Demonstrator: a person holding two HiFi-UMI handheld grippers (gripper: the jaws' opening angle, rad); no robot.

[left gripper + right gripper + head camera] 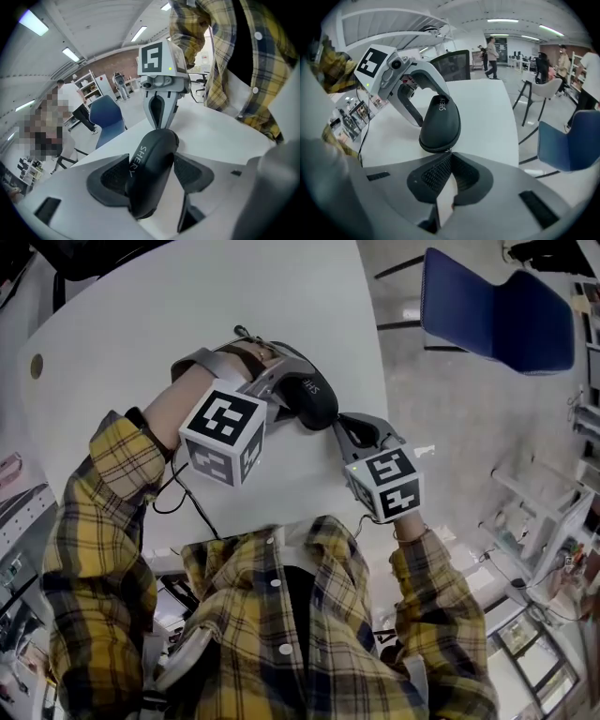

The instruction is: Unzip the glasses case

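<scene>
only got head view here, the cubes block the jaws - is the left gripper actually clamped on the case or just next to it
Observer: Clamped. In the left gripper view, the left gripper has both pads pressed against the sides of the black glasses case.
Operator: ok and the right one, is it on the zip
Observer: It looks so. In the right gripper view, the right gripper has its tips closed together at the case's near end, apparently on the small zip pull.

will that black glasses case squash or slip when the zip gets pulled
Probably stiff: the black oval glasses case shows no dent in the left tool's grip. Smooth skin looks slippery, so it may twist when the right tool tugs its zip pull.
</scene>
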